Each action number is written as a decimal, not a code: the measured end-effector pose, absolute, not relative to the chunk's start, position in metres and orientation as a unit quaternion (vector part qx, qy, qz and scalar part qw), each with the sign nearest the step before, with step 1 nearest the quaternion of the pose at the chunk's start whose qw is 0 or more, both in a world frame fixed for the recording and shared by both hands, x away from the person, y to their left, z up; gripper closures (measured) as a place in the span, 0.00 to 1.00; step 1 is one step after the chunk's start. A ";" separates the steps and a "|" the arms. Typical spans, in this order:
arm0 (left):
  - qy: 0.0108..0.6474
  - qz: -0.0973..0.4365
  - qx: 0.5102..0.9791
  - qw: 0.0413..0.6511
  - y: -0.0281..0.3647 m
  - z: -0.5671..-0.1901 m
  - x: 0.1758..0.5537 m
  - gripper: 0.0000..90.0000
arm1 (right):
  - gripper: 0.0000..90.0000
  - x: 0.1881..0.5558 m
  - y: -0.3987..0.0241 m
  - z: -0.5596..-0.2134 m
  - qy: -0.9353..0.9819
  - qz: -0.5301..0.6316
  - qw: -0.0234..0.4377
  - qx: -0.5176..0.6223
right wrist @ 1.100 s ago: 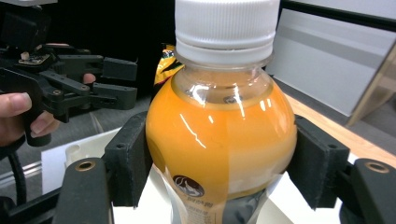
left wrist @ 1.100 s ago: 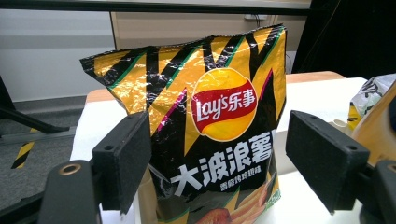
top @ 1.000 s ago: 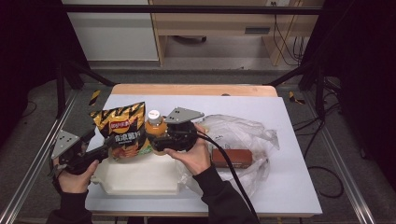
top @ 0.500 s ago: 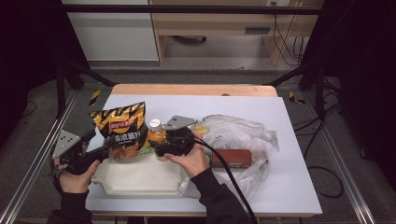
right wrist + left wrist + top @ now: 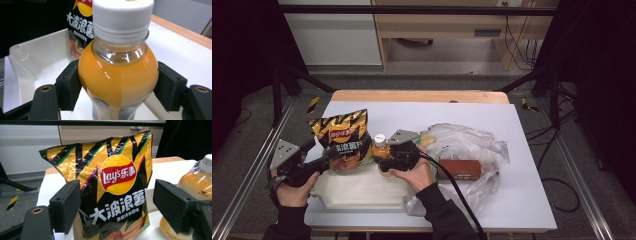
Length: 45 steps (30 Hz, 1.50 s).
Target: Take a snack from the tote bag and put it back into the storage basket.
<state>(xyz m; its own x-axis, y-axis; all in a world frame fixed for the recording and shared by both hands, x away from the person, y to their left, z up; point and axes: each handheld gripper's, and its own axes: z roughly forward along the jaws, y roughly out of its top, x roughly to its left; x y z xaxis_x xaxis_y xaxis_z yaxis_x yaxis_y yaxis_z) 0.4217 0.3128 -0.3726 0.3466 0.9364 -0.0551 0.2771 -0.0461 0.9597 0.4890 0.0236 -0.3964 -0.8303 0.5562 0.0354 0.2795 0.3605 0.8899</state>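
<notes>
Right claw (image 5: pixel 381 159) has come down since a second ago, and I see it lower over the white tray (image 5: pixel 357 192), jaws wide yet pressed on both flanks of the orange juice bottle (image 5: pixel 117 75), which stands upright between them. Left claw (image 5: pixel 117 205) has stayed put; its jaws stand apart around the upright crisp bag (image 5: pixel 110 182), though I cannot tell whether they touch it.

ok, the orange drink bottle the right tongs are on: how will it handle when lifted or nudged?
The juice bottle looks nearly full, so probably heavy for its size. Its glossy rounded shoulder may slip between the flat pads. Standing upright and narrow over the white tray, it could tip if nudged near the white cap, then roll.
</notes>
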 end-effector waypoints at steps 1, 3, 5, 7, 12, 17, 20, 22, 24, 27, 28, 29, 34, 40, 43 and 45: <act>0.469 0.326 0.646 0.506 0.313 -0.373 0.422 0.24 | 0.34 0.489 0.024 -0.397 0.817 0.498 0.135 0.256; 0.469 0.326 0.647 0.505 0.313 -0.373 0.422 0.24 | 0.34 0.489 0.025 -0.399 0.823 0.491 0.132 0.254; 0.469 0.325 0.647 0.505 0.312 -0.373 0.422 0.24 | 0.34 0.489 0.026 -0.401 0.827 0.485 0.131 0.252; 0.469 0.325 0.648 0.505 0.312 -0.373 0.422 0.24 | 0.34 0.489 0.027 -0.402 0.831 0.479 0.133 0.250; 0.468 0.325 0.649 0.505 0.312 -0.373 0.422 0.24 | 0.34 0.489 0.028 -0.407 0.841 0.464 0.129 0.246; 0.468 0.325 0.649 0.505 0.311 -0.373 0.422 0.24 | 0.34 0.489 0.026 -0.408 0.841 0.464 0.125 0.248; 0.468 0.324 0.649 0.505 0.311 -0.374 0.422 0.24 | 0.33 0.487 0.024 -0.408 0.841 0.467 0.129 0.243; 0.468 0.324 0.649 0.505 0.311 -0.373 0.422 0.24 | 0.32 0.486 0.023 -0.405 0.835 0.476 0.133 0.242; 0.466 0.323 0.649 0.507 0.311 -0.373 0.422 0.25 | 0.28 0.483 0.019 -0.399 0.826 0.491 0.136 0.240; 0.464 0.321 0.651 0.508 0.309 -0.373 0.421 0.25 | 0.27 0.477 0.010 -0.389 0.817 0.506 0.142 0.238; 0.462 0.322 0.652 0.508 0.308 -0.372 0.421 0.25 | 0.27 0.474 0.004 -0.385 0.812 0.513 0.146 0.237; 0.459 0.322 0.656 0.507 0.306 -0.373 0.421 0.25 | 0.27 0.472 0.000 -0.382 0.809 0.516 0.150 0.236; 0.442 0.314 0.672 0.505 0.292 -0.374 0.420 0.25 | 0.28 0.460 -0.029 -0.367 0.786 0.541 0.166 0.247; 0.417 0.297 0.695 0.504 0.273 -0.379 0.419 0.25 | 0.31 0.449 -0.069 -0.355 0.754 0.564 0.198 0.273; 0.404 0.290 0.709 0.500 0.265 -0.383 0.419 0.25 | 0.34 0.445 -0.089 -0.353 0.741 0.571 0.204 0.287; 0.400 0.284 0.716 0.497 0.259 -0.385 0.419 0.25 | 0.35 0.442 -0.103 -0.351 0.732 0.575 0.211 0.299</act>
